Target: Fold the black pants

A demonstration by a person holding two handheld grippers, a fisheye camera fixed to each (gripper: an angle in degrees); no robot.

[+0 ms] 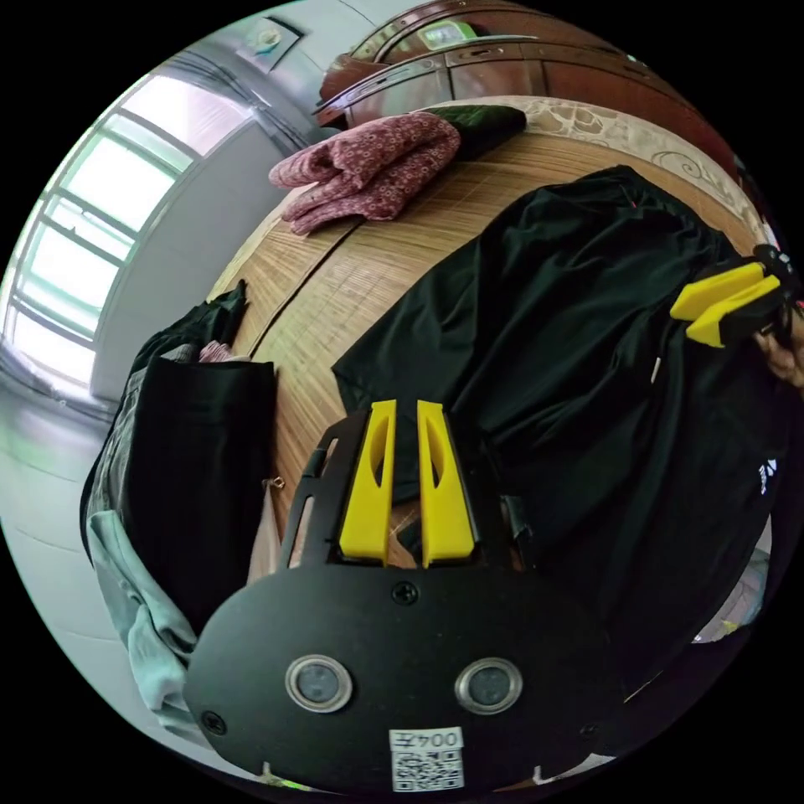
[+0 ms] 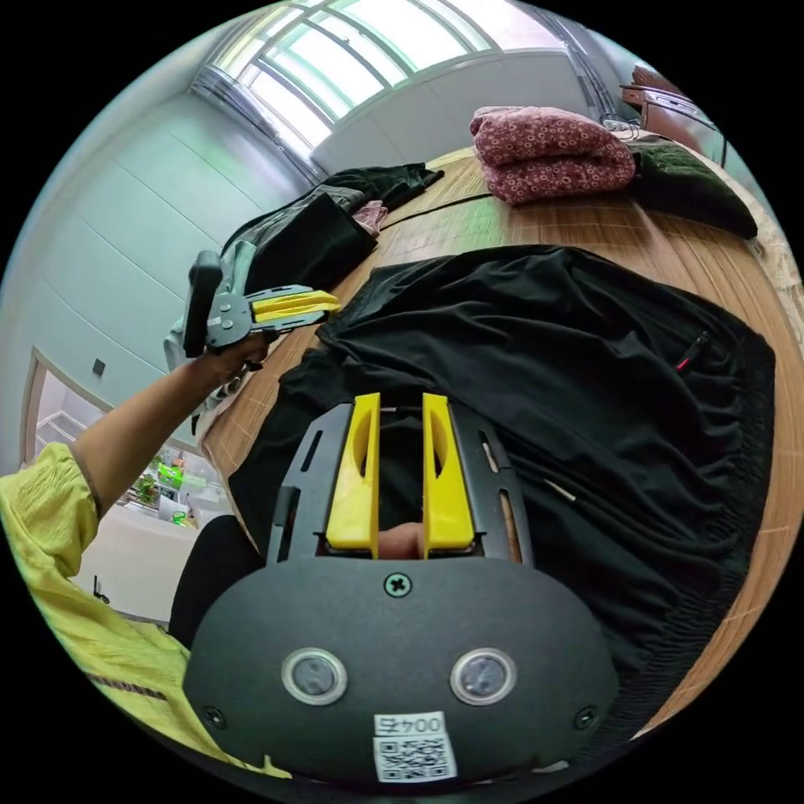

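The black pants (image 1: pixel 569 335) lie spread and rumpled on a bamboo mat (image 1: pixel 352 268), with the gathered waistband toward the right in the right gripper view. My left gripper (image 1: pixel 406 410) hovers over a corner of the pants with its yellow jaws almost together and nothing between them. It also shows from the side as the left gripper (image 2: pixel 331 306), held in a hand just off the pants' (image 2: pixel 544 360) edge. My right gripper (image 2: pixel 400 404) hangs above the middle of the pants, jaws a little apart and empty. The right gripper (image 1: pixel 712 310) also appears at the left gripper view's right rim.
A folded red patterned cloth (image 2: pixel 548 155) and a dark green cushion (image 2: pixel 687 184) lie at the mat's far end. A pile of dark clothes (image 1: pixel 193 469) sits at the mat's edge. A person's arm in a yellow sleeve (image 2: pixel 67 502) reaches in. A wooden headboard (image 1: pixel 502 75) stands behind.
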